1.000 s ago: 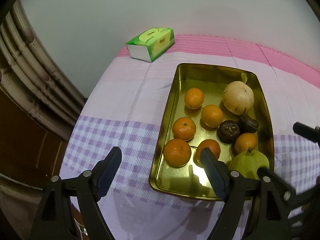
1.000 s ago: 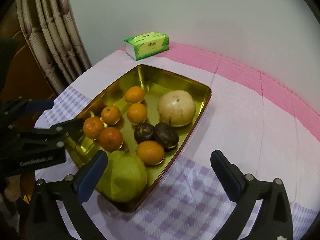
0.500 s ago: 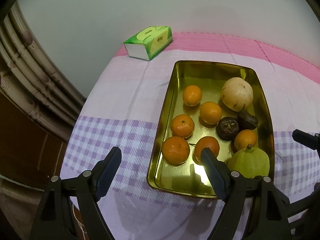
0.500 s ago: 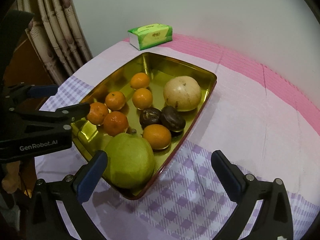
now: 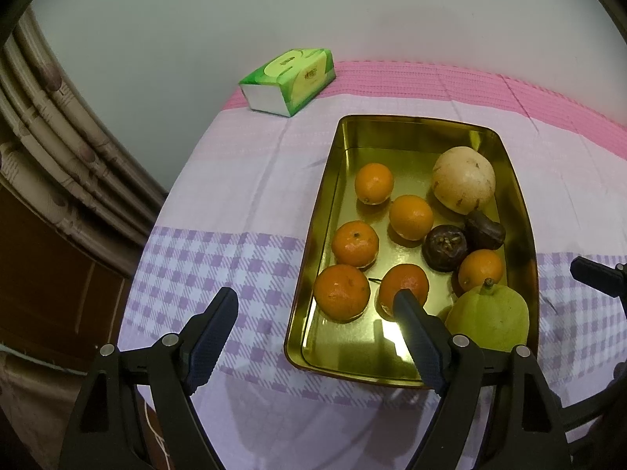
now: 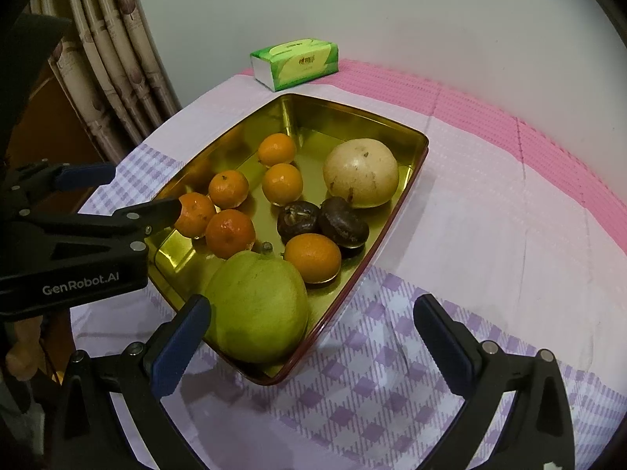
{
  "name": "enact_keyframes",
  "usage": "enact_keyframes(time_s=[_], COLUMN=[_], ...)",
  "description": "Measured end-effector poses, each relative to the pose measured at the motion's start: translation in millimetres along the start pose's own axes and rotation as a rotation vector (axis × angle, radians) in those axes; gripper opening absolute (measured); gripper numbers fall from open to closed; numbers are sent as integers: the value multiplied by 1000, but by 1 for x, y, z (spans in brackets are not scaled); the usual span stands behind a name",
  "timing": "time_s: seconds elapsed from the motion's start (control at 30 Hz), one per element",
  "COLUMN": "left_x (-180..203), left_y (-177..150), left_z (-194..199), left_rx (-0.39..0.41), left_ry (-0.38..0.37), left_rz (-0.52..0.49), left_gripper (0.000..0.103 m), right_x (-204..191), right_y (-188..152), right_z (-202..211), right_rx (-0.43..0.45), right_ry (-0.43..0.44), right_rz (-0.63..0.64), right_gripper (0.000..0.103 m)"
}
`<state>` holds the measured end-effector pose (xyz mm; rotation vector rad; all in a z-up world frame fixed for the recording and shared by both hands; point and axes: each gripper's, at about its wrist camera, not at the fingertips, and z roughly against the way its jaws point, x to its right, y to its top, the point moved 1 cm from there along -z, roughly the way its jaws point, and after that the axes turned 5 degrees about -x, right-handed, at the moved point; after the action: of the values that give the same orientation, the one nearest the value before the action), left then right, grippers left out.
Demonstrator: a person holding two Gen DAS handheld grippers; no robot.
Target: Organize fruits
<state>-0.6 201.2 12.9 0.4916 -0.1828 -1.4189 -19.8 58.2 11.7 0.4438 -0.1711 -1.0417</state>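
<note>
The left gripper [image 5: 315,305] has its fingers spread wide and holds nothing; its right finger stands over the near end of the gold tray [image 5: 521,211], before an orange [image 5: 403,288]. The right gripper [image 6: 311,313] is also wide open and empty, with the green fruit [image 6: 256,307] just beyond its left finger, inside the tray on the counter [image 6: 490,215].

A plain pale wall [image 5: 274,8] rises beyond the fingertips, behind a table covered by a cloth [image 5: 243,180] banded in pink, white and lilac check. Out past the left finger hang pleated beige curtains [image 6: 117,62] with a faint brown print, and below them stands what may be dark wooden furniture [image 5: 43,274], though the fisheye edge is too dim to be sure. A green tissue box [image 5: 289,79] sits at the cloth's far edge against the wall.
</note>
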Motion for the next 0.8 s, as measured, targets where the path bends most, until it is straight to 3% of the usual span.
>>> enact_keyframes(time_s=[0.8], left_x=[3], left_y=[-2], left_z=[0], left_rx=[-2], left_ry=[0], left_rz=[-8], left_gripper=[82], right_x=[0], right_y=[-5], right_z=[-3], right_rx=[-27], right_ry=[6], right_rz=[-14], right_gripper=[103])
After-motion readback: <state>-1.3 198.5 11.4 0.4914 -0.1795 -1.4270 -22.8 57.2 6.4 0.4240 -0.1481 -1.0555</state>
